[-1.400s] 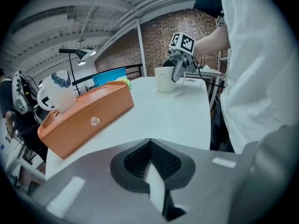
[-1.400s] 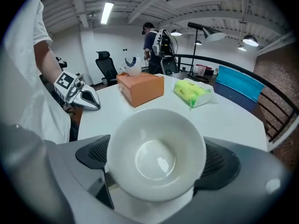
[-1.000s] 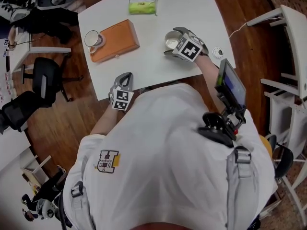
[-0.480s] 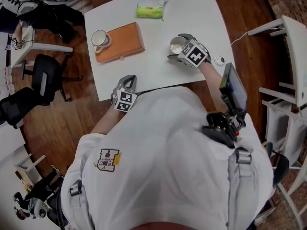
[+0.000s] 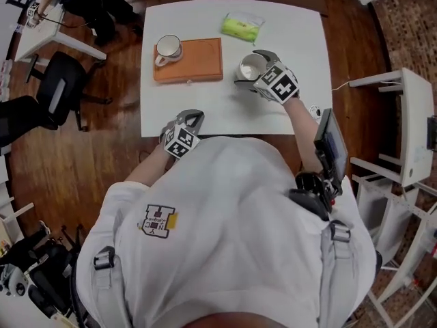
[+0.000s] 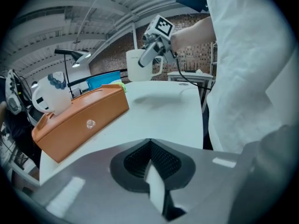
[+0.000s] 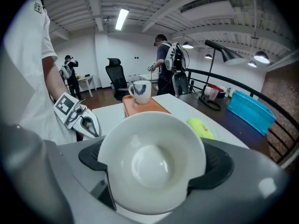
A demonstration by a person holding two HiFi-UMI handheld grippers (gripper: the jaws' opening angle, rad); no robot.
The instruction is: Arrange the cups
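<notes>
right cup [image 5: 250, 65]: white | left cup [image 5: 168, 46]: white, blue print | box [image 5: 198, 63]: orange | packet [image 5: 242, 26]: yellow-green

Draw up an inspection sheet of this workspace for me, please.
Surface: white table, mostly bare.
Job's things: white ceramic mug stands on the flat orange tray; white ceramic cup held off the table.
Clutter: green plastic packet at the far edge.
Grippers: right gripper shut on the cup; left gripper shut, empty, at the near edge.
Cables: thin white cable runs off past the table's right edge.
Surroundings: wooden floor, black office chair on the left, standing people beyond.
</notes>
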